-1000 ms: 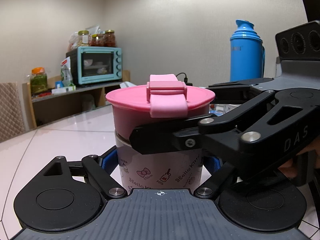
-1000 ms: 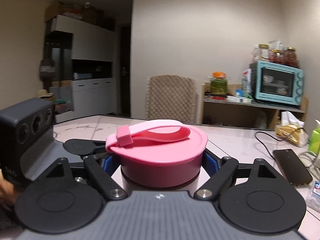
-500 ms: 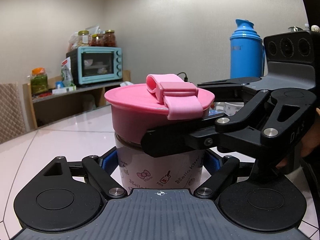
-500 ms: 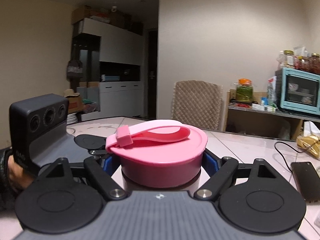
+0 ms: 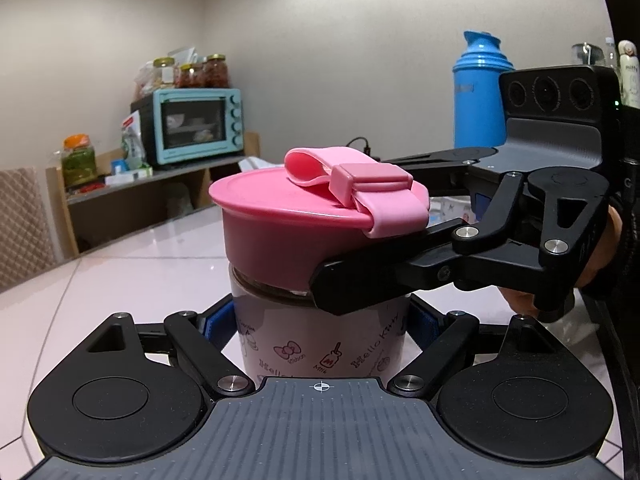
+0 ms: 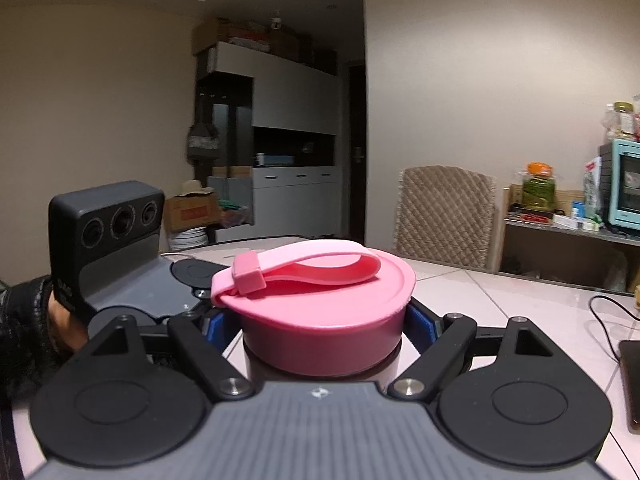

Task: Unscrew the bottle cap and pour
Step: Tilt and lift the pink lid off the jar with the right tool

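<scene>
Pink, wide, round plastic screw cap (image 5: 316,220) with a soft silicone carry strap (image 5: 360,184) looped across its top, seated on a squat white bottle printed with small pink cartoon bows and lettering (image 5: 320,336), standing upright on a pale glossy tabletop (image 5: 120,280). Probably light and rigid at the cap wall, smooth and somewhat slippery; strap floppy, so a poor place to grip. Best hold for twisting judged to be the straight side wall of the cap, with the printed body below clamped against turning. Left gripper (image 5: 320,322) closed on the bottle body, blue pads pressed to either side just under the cap. Right gripper (image 6: 322,326) closed on the cap's side wall, reaching in from the right in the left wrist view.
</scene>
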`<state>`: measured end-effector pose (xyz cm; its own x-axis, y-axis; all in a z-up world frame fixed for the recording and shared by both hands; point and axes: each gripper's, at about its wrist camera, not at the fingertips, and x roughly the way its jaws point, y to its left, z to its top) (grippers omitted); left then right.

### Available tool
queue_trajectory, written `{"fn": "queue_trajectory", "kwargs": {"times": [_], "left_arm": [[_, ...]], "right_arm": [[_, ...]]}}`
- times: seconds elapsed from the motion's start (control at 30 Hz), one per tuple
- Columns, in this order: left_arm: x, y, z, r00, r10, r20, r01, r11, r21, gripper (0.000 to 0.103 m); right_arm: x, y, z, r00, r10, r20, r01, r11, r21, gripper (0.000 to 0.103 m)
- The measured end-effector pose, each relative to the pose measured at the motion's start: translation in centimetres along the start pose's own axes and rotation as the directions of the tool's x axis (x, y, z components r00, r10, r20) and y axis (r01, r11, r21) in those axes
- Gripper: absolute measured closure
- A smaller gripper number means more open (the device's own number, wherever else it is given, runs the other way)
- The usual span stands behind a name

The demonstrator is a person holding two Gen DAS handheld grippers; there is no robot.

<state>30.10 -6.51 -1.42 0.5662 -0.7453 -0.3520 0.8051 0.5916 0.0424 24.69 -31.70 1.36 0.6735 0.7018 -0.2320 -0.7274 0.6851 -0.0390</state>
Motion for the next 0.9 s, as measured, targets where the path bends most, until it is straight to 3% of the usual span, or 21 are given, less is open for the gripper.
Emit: {"fn": "queue_trajectory", "kwargs": {"times": [0.37, 0.7, 0.9], "left_arm": [[-3.7, 0.6, -0.3, 0.999, 0.033, -0.028, -0.032, 0.999, 0.019, 0.014], [-5.7, 1.1, -0.8, 0.999, 0.040, -0.036, -0.040, 0.999, 0.022, 0.014], [-5.9, 1.4, -1.1, 0.999, 0.024, -0.028, -0.024, 1.000, 0.004, 0.014]], "right_arm": [[1.1, 0.7, 0.6, 0.985, 0.173, 0.022, -0.171, 0.984, -0.053, 0.018], [1.7, 1.1, 1.0, 0.964, 0.264, 0.025, -0.260, 0.961, -0.095, 0.018], [1.6, 0.9, 1.2, 0.962, 0.273, 0.027, -0.270, 0.958, -0.093, 0.018]]}}
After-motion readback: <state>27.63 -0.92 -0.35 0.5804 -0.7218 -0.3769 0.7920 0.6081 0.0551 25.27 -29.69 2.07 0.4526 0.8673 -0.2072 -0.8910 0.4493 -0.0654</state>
